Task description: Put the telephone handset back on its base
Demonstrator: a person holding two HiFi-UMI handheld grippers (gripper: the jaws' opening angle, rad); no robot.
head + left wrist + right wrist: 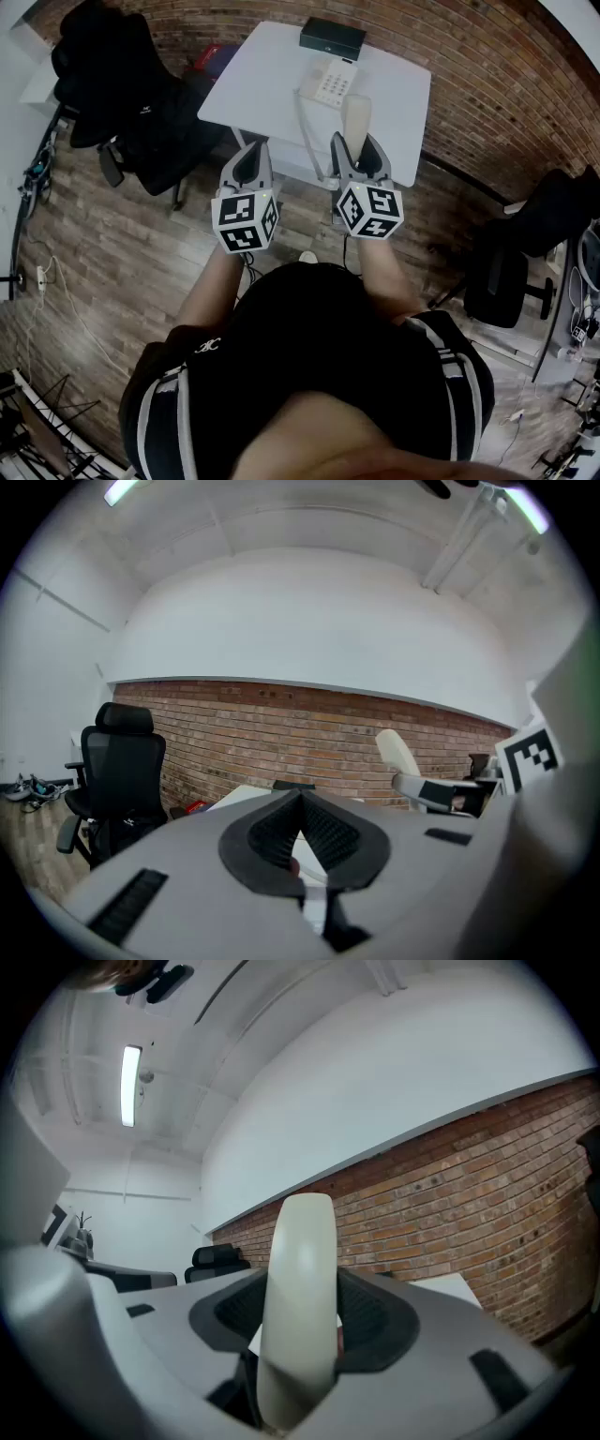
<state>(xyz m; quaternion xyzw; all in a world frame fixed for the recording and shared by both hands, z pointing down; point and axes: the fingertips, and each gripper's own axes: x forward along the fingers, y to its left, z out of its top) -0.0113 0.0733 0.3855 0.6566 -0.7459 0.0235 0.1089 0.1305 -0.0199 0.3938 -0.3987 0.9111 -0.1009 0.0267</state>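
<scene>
The handset (300,1297) stands upright between the fingers (375,1321) of the right gripper (357,142), which press on it from both sides about halfway along its length. Its rounded upper end rises well clear of them. In the head view the cream handset is held over the near edge of the white desk (262,84), just on the near side of the base (328,82). Whether it touches the base cannot be told.

The fingers (328,832) of the left gripper (300,794) are closed tip to tip with nothing between them. That gripper is held to the left of the other, off the near edge of the desk and over the wooden floor (122,244).

The base lies flat with its keypad facing up, and beyond it a black box (333,37) sits at the far edge of the desk. A black office chair (122,94) stands to the left of the desk, in front of a brick wall (309,724).
</scene>
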